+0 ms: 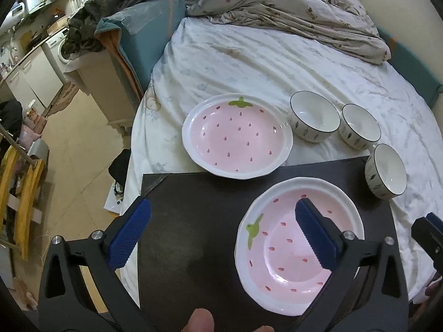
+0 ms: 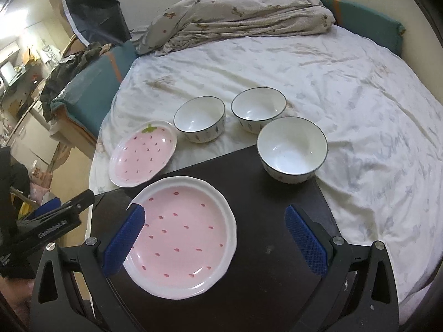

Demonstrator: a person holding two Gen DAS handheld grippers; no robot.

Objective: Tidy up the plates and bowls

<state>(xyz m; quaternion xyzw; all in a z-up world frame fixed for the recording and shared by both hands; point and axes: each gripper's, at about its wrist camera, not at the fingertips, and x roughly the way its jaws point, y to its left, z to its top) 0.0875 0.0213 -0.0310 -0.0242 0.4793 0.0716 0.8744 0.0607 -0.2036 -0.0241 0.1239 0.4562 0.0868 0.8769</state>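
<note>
Left gripper [image 1: 221, 232] wide, nothing held; right gripper [image 2: 214, 235] wide, likewise. Black board [image 2: 263, 202]: near plate [image 2: 182, 235] at 6 o'clock. Next grip, my judgement: pinch the far plate [image 2: 144, 156] by its rim at 10 o'clock, stack level. Count: two plates, three bowls [image 2: 292, 149].

A bed [image 2: 346, 88] carried a black board [image 2: 263, 221], a strawberry plate [image 2: 142, 155], two bowls [image 2: 199, 119], and a crumpled duvet [image 2: 235, 8]
</note>
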